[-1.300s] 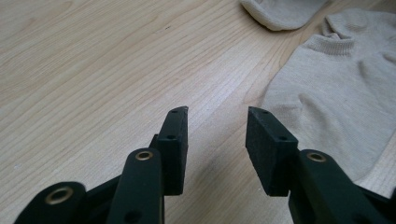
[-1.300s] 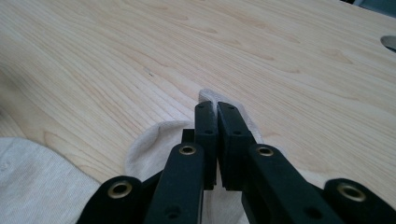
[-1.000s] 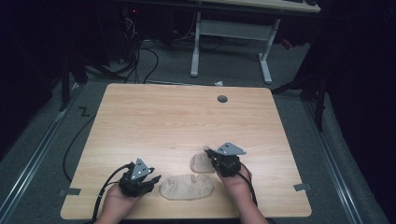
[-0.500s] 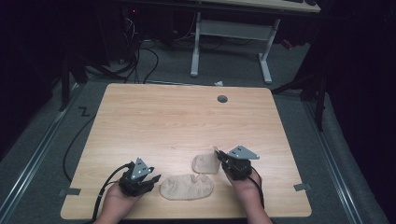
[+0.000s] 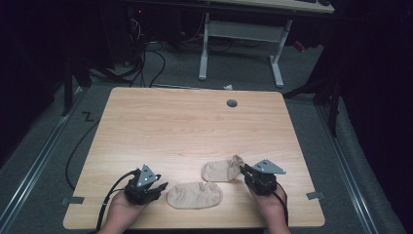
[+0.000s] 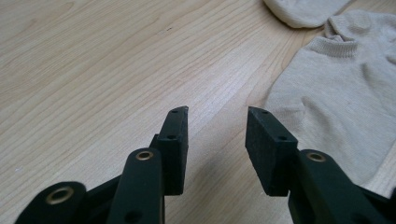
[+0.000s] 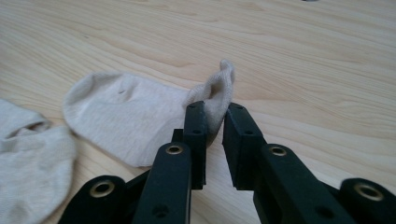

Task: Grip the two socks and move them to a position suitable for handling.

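Pale wood table [image 5: 195, 126]; dark room

Socks and forearms partly cut off or covered

In the left gripper view the nearer sock [image 6: 336, 107] runs off the right edge and the farther sock [image 6: 306, 9] off the top. The right tool [image 7: 214, 122] covers that sock's pinched edge. Forearms leave the high view at the table's near edge [image 5: 195, 227].

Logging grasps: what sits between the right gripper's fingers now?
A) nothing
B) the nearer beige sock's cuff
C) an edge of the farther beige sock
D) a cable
C: in the right gripper view, the right gripper pinches a raised fold of the farther beige fabric sock.
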Demonstrator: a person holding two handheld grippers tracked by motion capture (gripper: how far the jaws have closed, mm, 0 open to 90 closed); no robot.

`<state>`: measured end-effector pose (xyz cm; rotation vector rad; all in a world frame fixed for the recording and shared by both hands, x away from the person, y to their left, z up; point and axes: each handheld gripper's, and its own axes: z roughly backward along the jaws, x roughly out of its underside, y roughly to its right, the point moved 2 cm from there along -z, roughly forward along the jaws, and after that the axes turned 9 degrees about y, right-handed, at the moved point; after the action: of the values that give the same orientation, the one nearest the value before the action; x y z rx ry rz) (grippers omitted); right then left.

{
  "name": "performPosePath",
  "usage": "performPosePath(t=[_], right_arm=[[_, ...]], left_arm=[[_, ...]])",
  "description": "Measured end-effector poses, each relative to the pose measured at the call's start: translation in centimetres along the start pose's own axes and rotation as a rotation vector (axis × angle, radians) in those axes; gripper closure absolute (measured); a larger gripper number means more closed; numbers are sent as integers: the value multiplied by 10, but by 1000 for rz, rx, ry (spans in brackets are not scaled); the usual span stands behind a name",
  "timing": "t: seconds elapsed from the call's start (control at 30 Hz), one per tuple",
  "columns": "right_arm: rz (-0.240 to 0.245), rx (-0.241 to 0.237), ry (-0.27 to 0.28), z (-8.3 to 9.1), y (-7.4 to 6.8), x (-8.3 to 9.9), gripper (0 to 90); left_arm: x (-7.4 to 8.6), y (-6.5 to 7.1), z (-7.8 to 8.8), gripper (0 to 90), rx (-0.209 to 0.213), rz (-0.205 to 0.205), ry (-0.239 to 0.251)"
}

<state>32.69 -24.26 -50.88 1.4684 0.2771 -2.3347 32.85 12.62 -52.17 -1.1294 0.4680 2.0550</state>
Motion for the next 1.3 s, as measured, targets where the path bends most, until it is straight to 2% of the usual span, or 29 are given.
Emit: performPosePath(t=[0.17, 0.4, 0.47, 0.57, 0.67, 0.73, 0.77, 0.8, 0.83, 0.87, 0.93, 0.97, 1.0, 1.03, 1.1, 1.17, 1.23, 1.3], right_arm=[[13, 40, 32, 8, 2, -3, 758], [30, 42, 26, 8, 4, -3, 756], [44, 62, 38, 10, 4, -5, 756], [43, 60, 47, 11, 4, -6, 754], [31, 30, 13, 5, 5, -2, 754], [15, 4, -30, -1, 7, 3, 756], [8, -4, -50, -5, 8, 6, 761], [8, -4, -50, -5, 8, 6, 761], [2, -19, -88, -11, 9, 11, 765], [6, -23, -104, -14, 10, 13, 768], [0, -34, -126, -18, 10, 15, 771], [2, -34, -132, -19, 10, 16, 773], [2, -34, -132, -19, 10, 16, 773], [3, -41, -146, -21, 9, 17, 778], [8, -45, -162, -24, 7, 18, 780], [13, -52, -170, -26, 3, 20, 782], [11, -59, -171, -28, 0, 19, 784], [13, -70, -163, -31, -5, 19, 787]], left_arm=[[-1, 1, -1, 596, 2, -4, -1], [0, 1, -1, 595, 2, -5, -2], [0, 1, -1, 595, 2, -4, -3], [0, 1, -2, 595, 4, -2, -2], [0, 1, -2, 595, 9, 1, -3], [-2, 4, 0, 613, 43, 26, 6], [-4, 7, 2, 631, 78, 48, 15], [-4, 7, 2, 648, 78, 48, 15], [-7, 15, 7, 662, 164, 95, 44], [-8, 20, 7, 681, 181, 83, 42], [-7, 30, 4, 696, 183, 26, 4], [-7, 30, 4, 702, 183, 26, 4], [-5, 33, 1, 702, 184, 7, -18], [-1, 37, -7, 704, 186, -12, -61], [2, 36, -13, 704, 173, -29, -95], [4, 33, -16, 706, 163, -37, -88], [4, 29, -17, 705, 165, -17, -84], [5, 29, -17, 703, 164, -22, -80]])
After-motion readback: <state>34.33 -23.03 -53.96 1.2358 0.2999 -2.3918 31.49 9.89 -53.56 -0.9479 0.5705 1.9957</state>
